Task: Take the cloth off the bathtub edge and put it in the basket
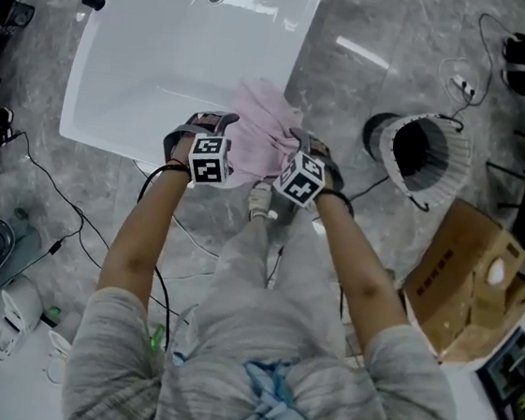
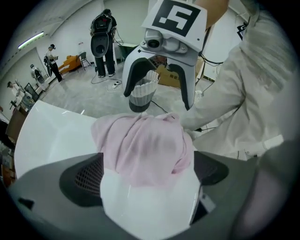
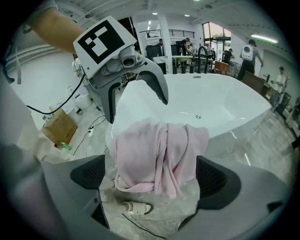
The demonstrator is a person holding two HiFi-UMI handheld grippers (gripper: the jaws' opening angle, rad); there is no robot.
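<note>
Left gripper (image 2: 146,174): jaws spread wide, one pad on each side of the cloth (image 2: 140,145); I cannot tell whether either pad touches it.
Right gripper (image 3: 152,177): jaws also spread wide, with the same cloth (image 3: 157,154) between them, not clamped.
Position of both: in the head view the left gripper (image 1: 206,128) and right gripper (image 1: 314,154) face each other across the cloth (image 1: 258,127), one on each side.
Count: two grippers, one cloth, one bathtub (image 1: 166,62), one basket (image 1: 440,168), one cardboard box (image 1: 466,279), one shoe (image 1: 261,200).
Cloth, look: pale pink, soft, bunched into long folds and creases, heaped rather than flat.
Cloth, place: draped over the white rim of the bathtub (image 3: 225,101) at its near edge, part of it hanging down the outside over the grey marbled floor (image 1: 352,83).
Basket: white ribbed wall, dark inside, standing on the floor to the person's right, well apart from the cloth.
Cardboard box: brown, on the floor just beyond the basket on the right.
Shoe: pale, on the floor just below the hanging cloth.
</note>
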